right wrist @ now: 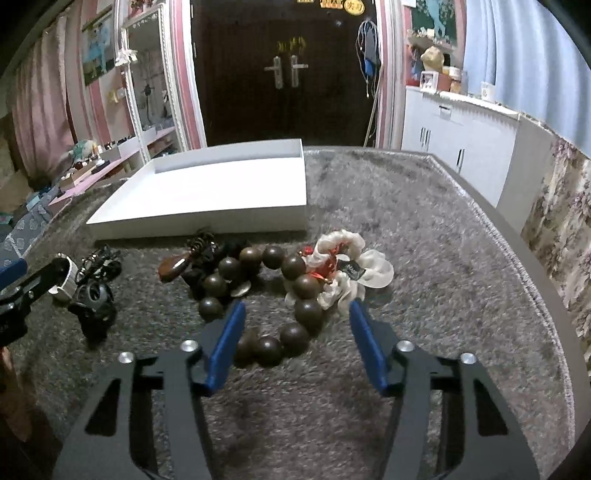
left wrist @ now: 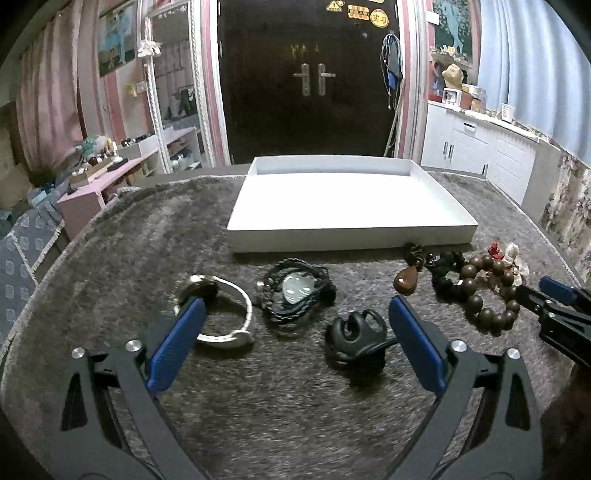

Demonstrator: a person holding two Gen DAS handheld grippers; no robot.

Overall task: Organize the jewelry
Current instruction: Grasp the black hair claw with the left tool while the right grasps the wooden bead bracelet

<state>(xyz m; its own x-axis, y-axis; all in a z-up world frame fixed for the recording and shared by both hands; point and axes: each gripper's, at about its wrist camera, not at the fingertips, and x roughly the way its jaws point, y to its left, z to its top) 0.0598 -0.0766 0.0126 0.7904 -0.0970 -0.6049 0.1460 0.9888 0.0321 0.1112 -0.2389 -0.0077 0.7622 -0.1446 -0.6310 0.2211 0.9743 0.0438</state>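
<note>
No writing on the jewelry can be read, and the yellow stickers (left wrist: pixel 360 11) on the dark double door (left wrist: pixel 310 81) are too blurred to make out. On the grey furry surface (left wrist: pixel 147 236), a white tray (left wrist: pixel 347 236) sits behind a white watch (left wrist: pixel 221 314), a black cord necklace (left wrist: pixel 295 291), a black clip (left wrist: pixel 356 332), a wooden bead bracelet (right wrist: pixel 288 295) and a white scrunchie (right wrist: pixel 362 269). The left hand-held gripper (left wrist: pixel 295 332) is spread around the clip, the right hand-held gripper (right wrist: pixel 295 332) spread over the beads, neither pinching anything.
</note>
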